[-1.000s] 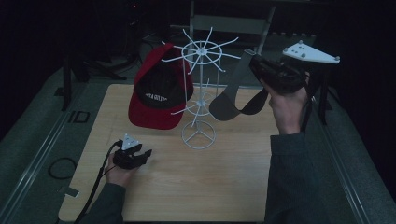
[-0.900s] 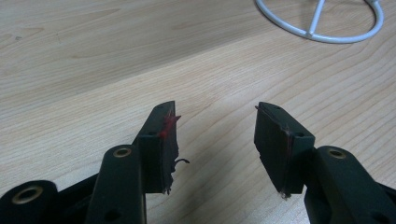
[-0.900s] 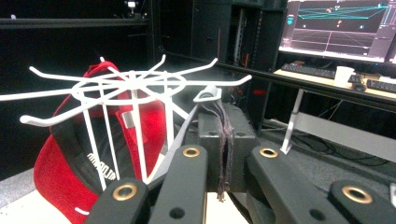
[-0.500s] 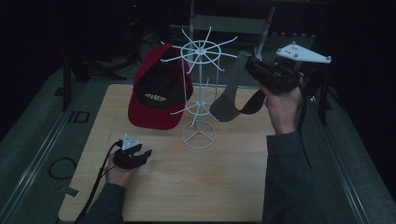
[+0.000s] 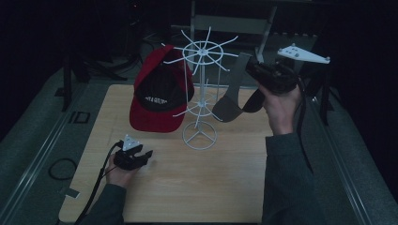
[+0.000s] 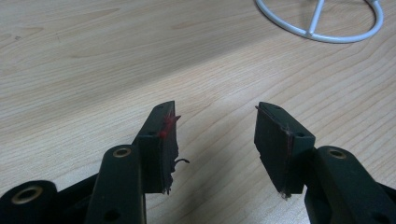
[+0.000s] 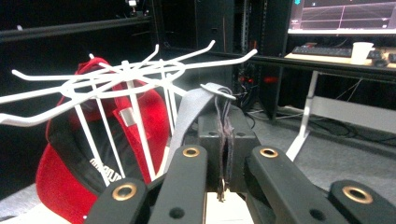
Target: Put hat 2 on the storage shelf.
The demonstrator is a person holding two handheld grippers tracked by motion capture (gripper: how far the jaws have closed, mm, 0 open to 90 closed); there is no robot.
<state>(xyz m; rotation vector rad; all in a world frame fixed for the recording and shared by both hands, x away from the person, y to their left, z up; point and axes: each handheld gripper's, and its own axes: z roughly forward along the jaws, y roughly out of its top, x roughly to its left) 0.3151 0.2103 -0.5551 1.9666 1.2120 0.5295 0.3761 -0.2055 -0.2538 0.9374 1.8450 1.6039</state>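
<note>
Right gripper clamps a grey cap by the rack; left gripper rests with jaws apart.

The right gripper (image 5: 256, 70) is up above the table's far right edge, its jaws pinched together on the fabric of the grey cap (image 5: 231, 101), which hangs down just beside the white wire rack (image 5: 201, 91). The left gripper (image 6: 215, 140) sits low over the table's near left part, jaws well apart with nothing between them, bare wood below. Two caps: the grey one, and a red cap (image 5: 158, 91) hanging on the rack's left side. One rack, its ring base on the light wooden table (image 5: 220, 178) near the middle. The room beyond is dark, with a monitor (image 7: 343, 16) and a white cup (image 7: 362, 51) on a desk.
</note>
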